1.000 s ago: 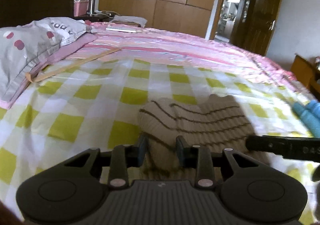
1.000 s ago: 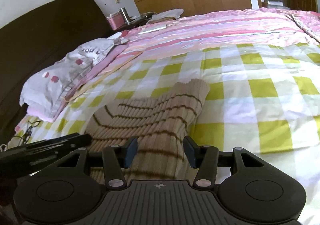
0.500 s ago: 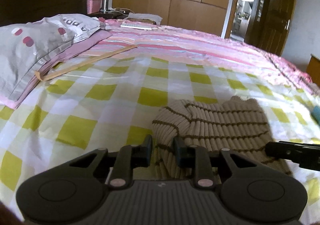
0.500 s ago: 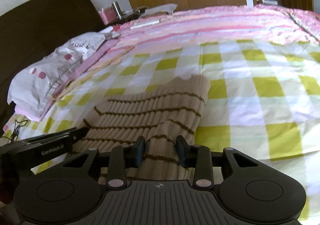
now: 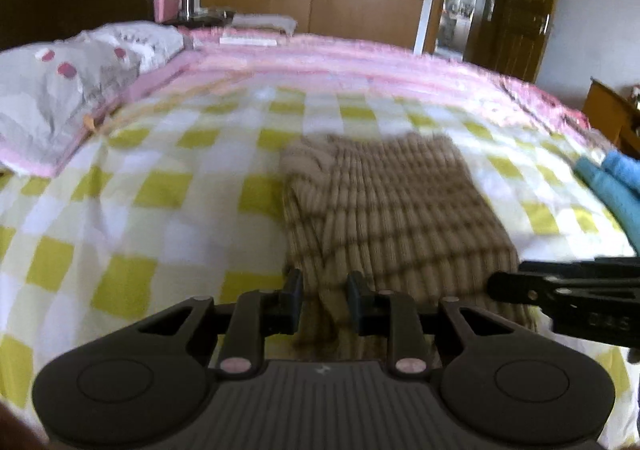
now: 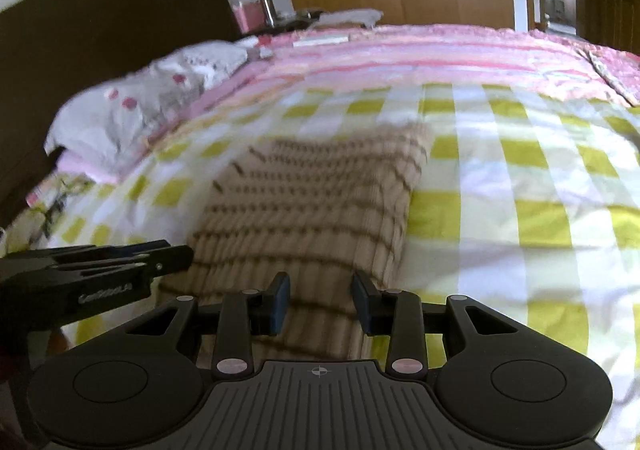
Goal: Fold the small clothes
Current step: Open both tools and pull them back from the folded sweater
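Sweater (image 5: 394, 206), beige ribbed knit with thin brown stripes, lies folded into a rough rectangle on the bed's yellow-and-white checked sheet (image 5: 120, 218), straight ahead of both my tongs and running away from them toward the pink striped blanket (image 5: 360, 66). My left tongs (image 5: 324, 300) sit at the near left corner of it; a bunched fold of the knit stands between the two pads and they look pressed against it, so I read that as a narrow grip on the fabric. My right tongs (image 6: 320, 304) sit at the near right edge of the same garment (image 6: 320, 202); here the pads stand wider, with a broad band of knit between them, and both seem to touch the cloth, so I take it as held too, though blur makes the contact less sure. From the left view, the dark body of the right tongs pokes in from the right, just beside the sweater's near right corner; from the right view, the left tongs (image 6: 120, 266) poke in from the left at the near left corner. Left of both tongs and farther off, a grey pillow with pink spots (image 5: 60, 90) rests against the dark headboard (image 6: 100, 10). Off to the right of my left tongs, something blue (image 5: 612, 182) lies at the bed's edge, too cut off to identify
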Action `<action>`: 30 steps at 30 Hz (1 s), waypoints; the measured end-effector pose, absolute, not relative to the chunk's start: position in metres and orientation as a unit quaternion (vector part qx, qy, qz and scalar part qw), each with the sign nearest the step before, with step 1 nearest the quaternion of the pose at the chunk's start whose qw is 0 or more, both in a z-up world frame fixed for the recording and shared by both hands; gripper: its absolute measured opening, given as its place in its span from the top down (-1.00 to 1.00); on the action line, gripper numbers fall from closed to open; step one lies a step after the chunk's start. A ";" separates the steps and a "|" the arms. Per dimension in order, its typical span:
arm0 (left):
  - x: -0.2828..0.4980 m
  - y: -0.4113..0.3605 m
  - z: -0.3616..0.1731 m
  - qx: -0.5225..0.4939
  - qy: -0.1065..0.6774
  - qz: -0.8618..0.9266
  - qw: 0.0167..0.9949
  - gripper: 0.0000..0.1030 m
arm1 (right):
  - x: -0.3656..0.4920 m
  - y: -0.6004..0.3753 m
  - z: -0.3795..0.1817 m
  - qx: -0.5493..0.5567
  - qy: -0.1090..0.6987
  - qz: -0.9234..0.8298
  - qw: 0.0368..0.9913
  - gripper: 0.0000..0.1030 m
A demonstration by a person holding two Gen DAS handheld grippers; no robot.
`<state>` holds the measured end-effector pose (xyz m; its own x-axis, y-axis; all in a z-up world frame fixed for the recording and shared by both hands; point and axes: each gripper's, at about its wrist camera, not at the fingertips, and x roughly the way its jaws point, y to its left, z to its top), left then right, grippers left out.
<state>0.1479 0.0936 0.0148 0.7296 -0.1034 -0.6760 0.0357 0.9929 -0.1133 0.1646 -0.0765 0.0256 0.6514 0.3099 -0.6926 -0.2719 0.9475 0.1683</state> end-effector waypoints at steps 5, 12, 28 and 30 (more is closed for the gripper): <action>0.143 0.086 0.007 -0.025 0.380 -0.030 0.924 0.37 | 0.161 -0.073 0.019 0.019 0.401 0.144 0.905 0.32; 0.126 0.082 0.012 -0.027 0.378 -0.033 0.925 0.37 | 0.144 -0.078 0.025 0.033 0.391 0.142 0.909 0.32; 0.093 0.070 0.008 -0.013 0.384 -0.039 0.922 0.35 | 0.108 -0.080 0.017 0.035 0.402 0.135 0.905 0.32; 0.089 0.069 0.008 -0.011 0.385 -0.040 0.922 0.34 | 0.103 -0.080 0.016 0.036 0.402 0.136 0.905 0.31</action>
